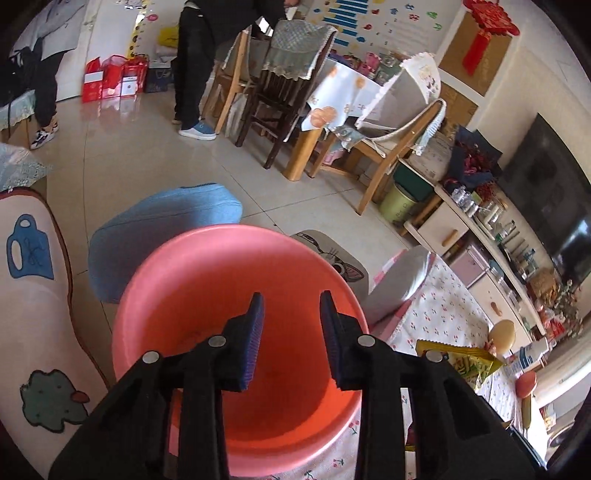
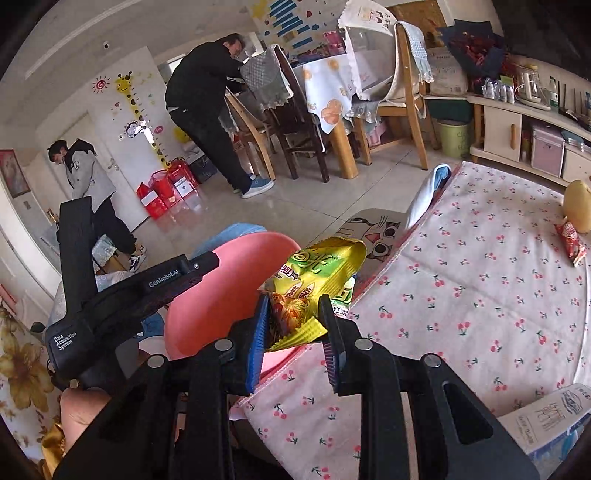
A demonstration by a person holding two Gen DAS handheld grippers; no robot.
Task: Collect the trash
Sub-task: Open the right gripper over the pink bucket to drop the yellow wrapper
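**Setting: a lived-in family living and dining room**

The scene was a home. A dining table [image 2: 328,92] under an orange-print cloth stood on a pale tiled floor [image 2: 295,195], ringed by wooden chairs [image 2: 406,92] draped in lace covers. A giraffe height chart [image 2: 142,118] and coloured stickers marked the wall, and a red knot ornament [image 1: 485,33] hung beside them. A low cream cabinet [image 2: 506,125] carried jars and a kettle, with a dark television [image 1: 550,206] above it. Red gift bags [image 2: 166,192] sat by the door. A cherry-print cloth [image 2: 480,295] covered the near surface.
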